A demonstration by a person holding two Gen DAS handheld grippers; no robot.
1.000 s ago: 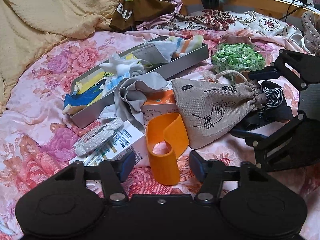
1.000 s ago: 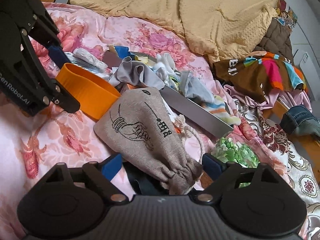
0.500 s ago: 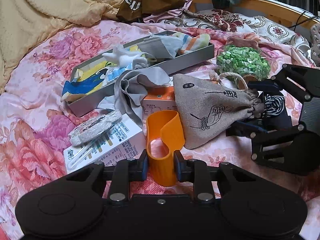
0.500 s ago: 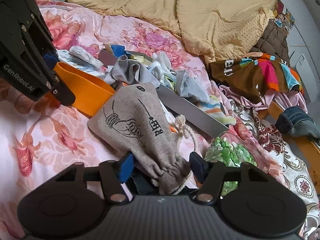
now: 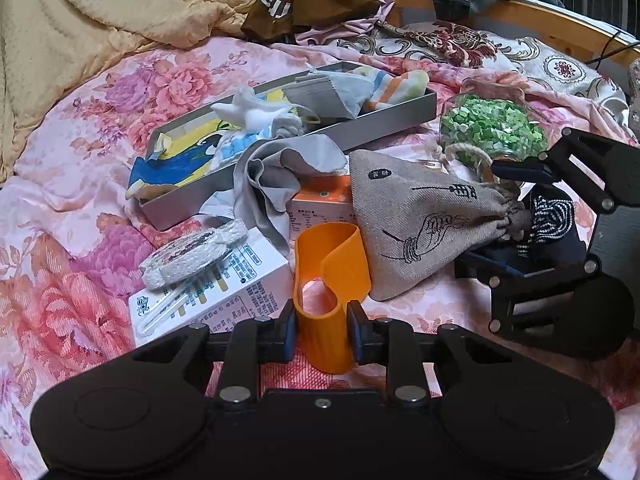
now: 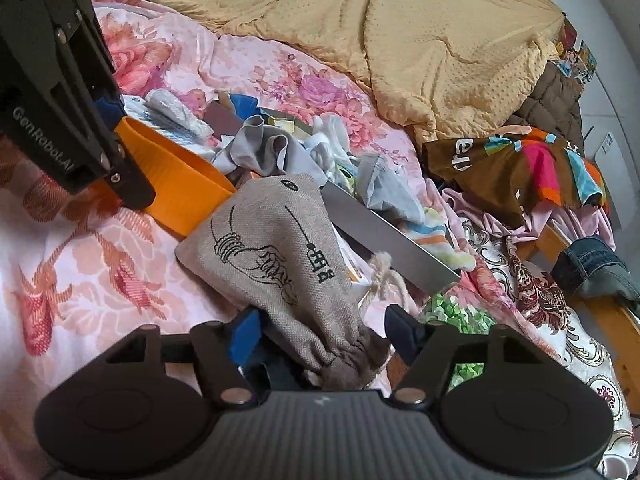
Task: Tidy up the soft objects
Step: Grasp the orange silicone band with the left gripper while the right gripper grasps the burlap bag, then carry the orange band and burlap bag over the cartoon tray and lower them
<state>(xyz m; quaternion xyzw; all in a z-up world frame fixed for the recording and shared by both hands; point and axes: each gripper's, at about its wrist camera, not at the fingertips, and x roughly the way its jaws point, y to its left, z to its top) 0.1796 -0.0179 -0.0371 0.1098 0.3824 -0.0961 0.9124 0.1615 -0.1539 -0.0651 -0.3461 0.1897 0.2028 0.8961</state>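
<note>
An orange rubbery band (image 5: 328, 264) stands curled on the pink flowered bedspread. My left gripper (image 5: 322, 336) is shut on the band's near loop, one pad pressing each side. To its right lies a beige drawstring bag (image 5: 416, 224) printed with a hand drawing. The bag's gathered neck (image 6: 340, 352) sits between the jaws of my right gripper (image 6: 324, 332). Those jaws are closing, and a little space still shows at each pad. A grey tin tray (image 5: 392, 120) behind holds socks and small cloths, and a grey cloth (image 5: 280, 168) drapes over its front wall.
A white carton (image 5: 240, 284) with a round padded disc (image 5: 192, 256) on it lies left of the band. An orange box (image 5: 320, 200) and a jar of green bits (image 5: 496, 128) crowd the bag. A dark striped cloth (image 5: 552, 216) lies under the bag's neck. A yellow blanket (image 5: 100, 12) covers the far left.
My left jaws came together onto the orange band. My right jaws narrowed around the bag's neck. Both hands stayed about where they were.
</note>
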